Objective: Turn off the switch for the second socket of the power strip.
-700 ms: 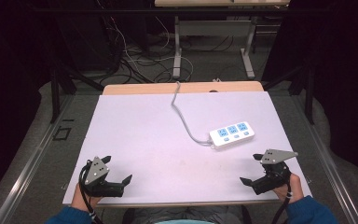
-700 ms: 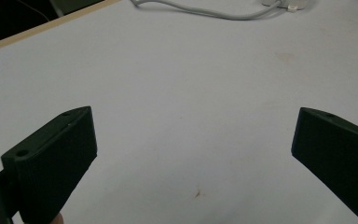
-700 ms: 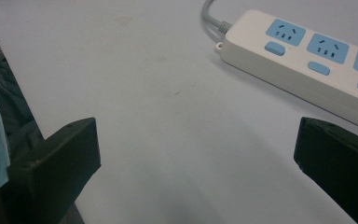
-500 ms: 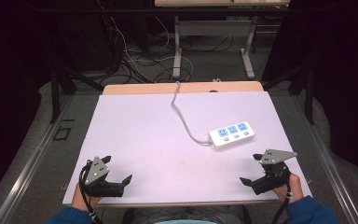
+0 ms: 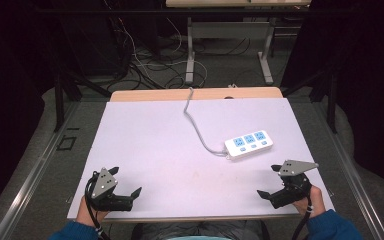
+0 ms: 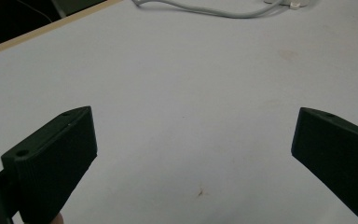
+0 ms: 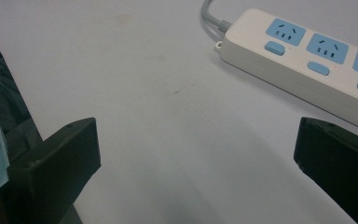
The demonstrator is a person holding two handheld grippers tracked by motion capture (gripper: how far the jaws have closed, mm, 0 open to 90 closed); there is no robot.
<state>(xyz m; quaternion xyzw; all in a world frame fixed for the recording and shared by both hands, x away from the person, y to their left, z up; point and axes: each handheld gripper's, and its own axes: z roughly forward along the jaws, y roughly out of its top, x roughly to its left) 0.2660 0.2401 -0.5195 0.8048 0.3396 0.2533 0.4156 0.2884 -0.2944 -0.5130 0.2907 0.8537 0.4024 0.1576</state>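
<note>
left gripper [image 5: 125, 186] jaws spread, empty, near table [image 5: 145, 135] front edge. right gripper [image 5: 272, 181] jaws spread, empty, near power strip [image 5: 249, 144]. strip mid-right on table, untouched, no plug in sockets. no work begun, apparently.

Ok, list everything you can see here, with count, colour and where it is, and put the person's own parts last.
power strip: one, white with three blue sockets, right half of the table, flat.
cord: one, grey, runs from the power strip over the far edge.
table: one, pale lilac top, wood strip at the far edge.
floor cables: a tangle, dark and white, beyond the table.
left gripper: one, black, near left corner, fingers wide apart, nothing between them.
right gripper: one, black, near right corner, fingers wide apart, nothing between them.
sleeves: two, blue, bottom edge.
</note>
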